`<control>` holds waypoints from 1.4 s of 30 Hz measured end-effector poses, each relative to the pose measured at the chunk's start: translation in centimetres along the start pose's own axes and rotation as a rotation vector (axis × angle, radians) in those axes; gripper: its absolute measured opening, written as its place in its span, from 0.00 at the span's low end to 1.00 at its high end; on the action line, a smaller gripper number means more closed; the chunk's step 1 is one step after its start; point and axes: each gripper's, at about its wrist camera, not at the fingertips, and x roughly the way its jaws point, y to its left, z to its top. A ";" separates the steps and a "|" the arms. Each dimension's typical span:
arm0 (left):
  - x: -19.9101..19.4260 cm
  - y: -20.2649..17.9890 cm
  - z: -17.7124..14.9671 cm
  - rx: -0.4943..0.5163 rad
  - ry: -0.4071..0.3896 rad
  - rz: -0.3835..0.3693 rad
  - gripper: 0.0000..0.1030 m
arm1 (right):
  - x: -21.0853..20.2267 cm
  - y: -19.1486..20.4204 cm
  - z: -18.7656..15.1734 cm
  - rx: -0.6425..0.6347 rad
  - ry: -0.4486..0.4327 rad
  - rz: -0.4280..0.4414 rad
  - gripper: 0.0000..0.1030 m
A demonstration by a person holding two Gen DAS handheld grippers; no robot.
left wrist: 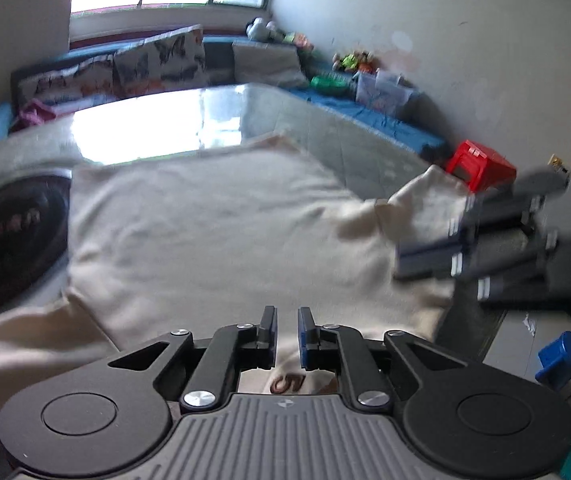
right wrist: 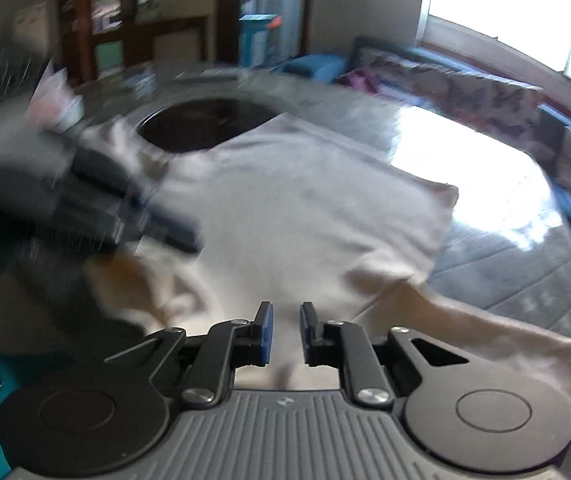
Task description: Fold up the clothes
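Note:
A cream garment (left wrist: 213,232) lies spread on the glossy table (left wrist: 157,124), with a dark printed mark near its close edge. My left gripper (left wrist: 287,320) hovers low over that close edge, its blue-padded jaws a narrow gap apart with nothing pinched. My right gripper (left wrist: 405,256) shows blurred at the right, beside a raised corner of cloth. In the right wrist view the garment (right wrist: 305,208) spreads ahead, and my right gripper (right wrist: 286,316) stands slightly open over it, holding nothing. My left gripper (right wrist: 189,236) is a blur at the left there.
A black round inset (left wrist: 5,240) sits in the table left of the garment, also seen as the inset (right wrist: 205,124). A red stool (left wrist: 481,164) and a blue object (left wrist: 561,356) stand on the floor to the right. A cushioned bench (left wrist: 157,60) runs under the window.

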 end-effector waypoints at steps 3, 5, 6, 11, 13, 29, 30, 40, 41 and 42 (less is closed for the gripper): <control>0.2 0.0 -0.6 -0.017 0.006 -0.001 0.16 | 1.2 -1.3 1.0 0.035 -0.035 -0.025 0.16; 0.0 0.0 -0.8 -0.021 0.004 0.001 0.24 | 2.3 -1.8 1.1 0.037 -0.030 -0.052 0.18; 0.0 0.1 -0.8 -0.023 0.004 0.004 0.30 | 2.9 -2.0 1.1 0.036 -0.025 -0.067 0.19; -0.2 0.3 -0.9 -0.024 0.003 0.006 0.43 | 4.3 -3.5 -0.1 0.082 0.018 -0.118 0.18; -0.3 0.5 -0.5 -0.027 -0.006 0.017 0.50 | 3.9 -3.8 -0.2 0.095 0.010 -0.116 0.19; 1.6 8.4 2.7 -0.242 -0.082 0.161 0.54 | 4.7 -4.6 -0.3 0.129 0.005 -0.101 0.24; 1.7 8.7 2.5 -0.251 -0.088 0.166 0.54 | 4.8 -4.6 -0.3 0.131 0.002 -0.098 0.24; 1.7 7.9 2.2 -0.227 -0.097 0.197 0.70 | 0.9 -5.9 -1.3 0.220 -0.083 -0.137 0.32; 1.8 7.7 2.2 -0.219 -0.096 0.201 0.70 | 0.5 -6.5 -1.7 0.236 -0.090 -0.158 0.32; 1.9 7.5 2.3 -0.211 -0.095 0.203 0.72 | 0.2 -7.0 -1.9 0.250 -0.092 -0.174 0.32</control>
